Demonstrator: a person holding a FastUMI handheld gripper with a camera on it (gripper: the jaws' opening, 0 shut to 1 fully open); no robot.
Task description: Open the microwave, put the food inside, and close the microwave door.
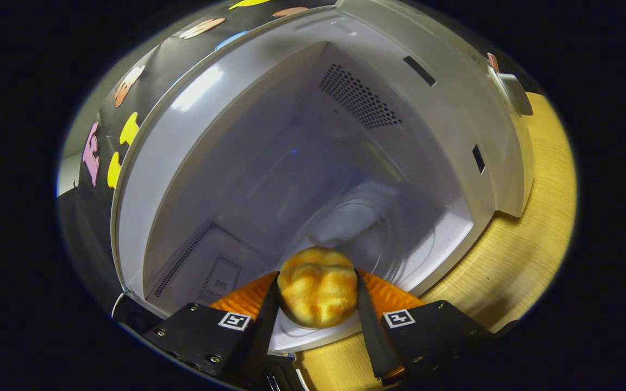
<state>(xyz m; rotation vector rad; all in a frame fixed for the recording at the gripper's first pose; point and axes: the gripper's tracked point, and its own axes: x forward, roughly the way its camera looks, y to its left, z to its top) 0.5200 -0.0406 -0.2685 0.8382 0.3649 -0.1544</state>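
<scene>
— Nearest the lens, what do you make out?

— Both fingers [270, 304] of the gripper [317, 304] press on a golden bread roll [317, 287], one on each flank, so it is clamped around the food. The roll sits between the fingers, held at the mouth of the microwave [454, 108], whose door is already swung aside.

— How will it handle?

— I judge it light and soft (its crust looks puffed and ridged), so a hard squeeze would dent it. The sides, where the fingers already sit, seem the right place to hold; a gentle grip should do.

— And beyond it?

— The pale cavity opens just ahead, with what looks like a glass turntable [362, 222] on its floor, though glare makes that hard to confirm. A wooden table [536, 228] carries the oven.
</scene>
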